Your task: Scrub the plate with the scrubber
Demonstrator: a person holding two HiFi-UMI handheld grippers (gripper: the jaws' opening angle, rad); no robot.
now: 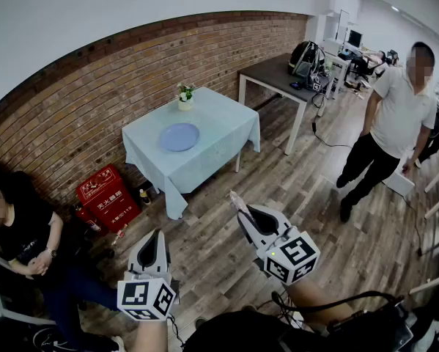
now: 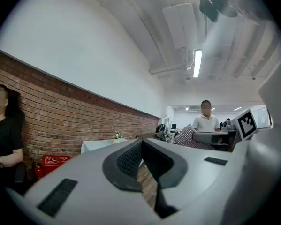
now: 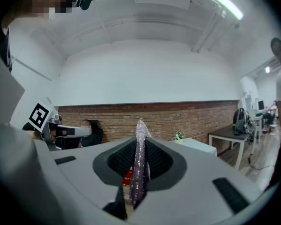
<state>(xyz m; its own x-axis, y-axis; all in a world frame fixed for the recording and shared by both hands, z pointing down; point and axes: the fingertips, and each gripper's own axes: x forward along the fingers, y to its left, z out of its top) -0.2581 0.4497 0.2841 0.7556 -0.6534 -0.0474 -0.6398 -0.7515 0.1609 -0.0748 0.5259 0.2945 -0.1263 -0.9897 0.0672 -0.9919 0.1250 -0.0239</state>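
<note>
Pinching a glittery silver-mauve mesh scrubber (image 3: 139, 163) upright between its jaws, the right gripper (image 1: 241, 210) points level. The left gripper (image 1: 156, 236) has its jaws pressed together on nothing. A round pale-blue plate (image 1: 179, 136) lies on a square table draped in light-blue cloth (image 1: 230, 123), well apart from both grippers.

Blue plate (image 1: 179, 136) — glittery purple scrubber (image 3: 140, 163)
</note>
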